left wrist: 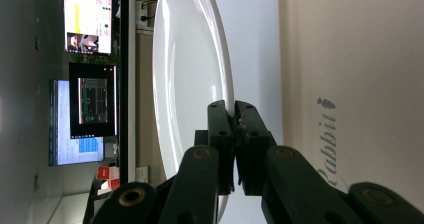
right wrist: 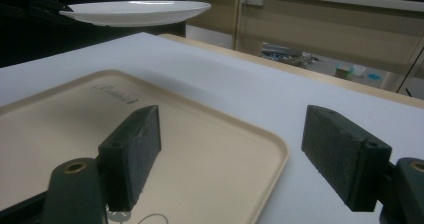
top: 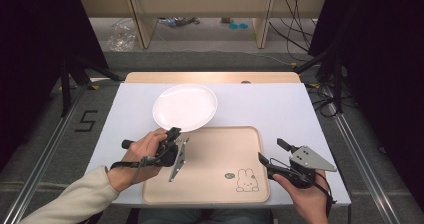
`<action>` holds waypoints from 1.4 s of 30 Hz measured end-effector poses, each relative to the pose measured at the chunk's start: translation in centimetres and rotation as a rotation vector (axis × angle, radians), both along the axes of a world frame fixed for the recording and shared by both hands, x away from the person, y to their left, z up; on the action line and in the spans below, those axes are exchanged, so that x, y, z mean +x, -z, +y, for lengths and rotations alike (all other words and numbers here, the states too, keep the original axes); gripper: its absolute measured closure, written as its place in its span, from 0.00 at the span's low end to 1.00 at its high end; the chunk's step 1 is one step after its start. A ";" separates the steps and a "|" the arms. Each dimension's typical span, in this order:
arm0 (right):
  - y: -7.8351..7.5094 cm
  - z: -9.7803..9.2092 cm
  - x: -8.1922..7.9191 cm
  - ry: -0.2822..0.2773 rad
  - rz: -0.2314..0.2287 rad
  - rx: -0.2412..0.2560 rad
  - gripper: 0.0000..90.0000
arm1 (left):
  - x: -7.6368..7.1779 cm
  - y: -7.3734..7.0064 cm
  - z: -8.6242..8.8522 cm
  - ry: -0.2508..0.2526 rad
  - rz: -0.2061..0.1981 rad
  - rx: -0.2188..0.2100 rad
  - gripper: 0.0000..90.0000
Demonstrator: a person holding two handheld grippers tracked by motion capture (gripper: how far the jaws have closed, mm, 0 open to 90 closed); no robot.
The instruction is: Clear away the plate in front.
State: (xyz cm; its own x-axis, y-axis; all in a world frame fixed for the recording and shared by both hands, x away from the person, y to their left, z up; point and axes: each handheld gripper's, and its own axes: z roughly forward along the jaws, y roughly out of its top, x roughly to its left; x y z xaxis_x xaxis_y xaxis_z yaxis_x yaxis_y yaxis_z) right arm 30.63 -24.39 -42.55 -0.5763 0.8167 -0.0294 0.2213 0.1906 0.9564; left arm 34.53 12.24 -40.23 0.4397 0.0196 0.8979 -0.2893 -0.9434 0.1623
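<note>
High view, right hand-held gripper (top: pixel 271 150): jaws spread wide, holding nothing, at the beige tray's (top: pixel 215 194) right edge.
Left hand-held gripper (top: pixel 173 132): jaws clamped on the white plate's (top: pixel 185 106) near rim.
Plate: lifted clear of the bench (top: pixel 280 104), just beyond the tray's far-left corner.

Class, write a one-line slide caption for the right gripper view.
Open right hand-held gripper over beige tray; white plate held aloft beyond.
</note>
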 end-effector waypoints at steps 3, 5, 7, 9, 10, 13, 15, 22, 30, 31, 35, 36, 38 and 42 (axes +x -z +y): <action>0.0 0.0 0.0 0.003 -0.007 0.003 0.27 | -0.1 -0.1 -0.1 0.000 0.001 0.006 0.97; 0.0 0.0 0.0 0.004 -0.006 0.003 0.27 | -0.2 -0.1 -0.2 0.002 0.005 0.001 0.96; 0.0 0.0 0.0 0.003 0.000 -0.001 0.27 | -0.3 -0.1 -0.2 0.003 0.005 0.008 0.96; 0.0 0.0 0.0 0.004 -0.006 0.004 0.27 | -0.4 -0.1 -0.2 0.011 0.002 0.003 0.97; 0.0 0.0 0.0 0.004 -0.006 0.005 0.27 | -0.5 -0.1 -0.2 0.011 0.004 0.001 0.97; 0.0 -0.1 0.0 0.005 0.000 -0.003 0.28 | -0.7 -0.2 -0.2 0.012 0.009 0.001 0.97; 0.0 0.0 0.0 0.004 0.002 -0.008 0.28 | -0.9 -0.2 -0.2 0.013 0.010 0.003 0.97; 0.1 0.1 0.1 0.000 0.001 0.004 0.28 | -1.7 0.0 -0.3 0.027 0.020 0.009 0.97; 0.1 0.0 0.0 0.011 0.004 -0.014 0.28 | -2.4 0.2 -0.5 0.044 0.026 0.009 0.97; 0.1 0.0 0.0 0.011 0.003 -0.014 0.28 | -2.5 0.2 -0.5 0.047 0.028 0.004 0.97; 0.1 0.0 0.0 0.012 0.003 -0.014 0.28 | -2.7 0.1 -0.5 0.052 0.030 0.007 0.97; 0.1 0.0 0.0 0.013 0.002 -0.015 0.28 | -2.8 0.1 -0.5 0.056 0.031 0.008 0.97; 0.0 0.0 0.0 0.015 0.009 -0.019 0.28 | -2.9 0.2 -0.5 0.059 0.038 0.011 0.97; 0.1 -0.1 0.0 0.013 0.001 -0.012 0.28 | -3.2 0.2 -0.6 0.063 0.039 0.005 0.96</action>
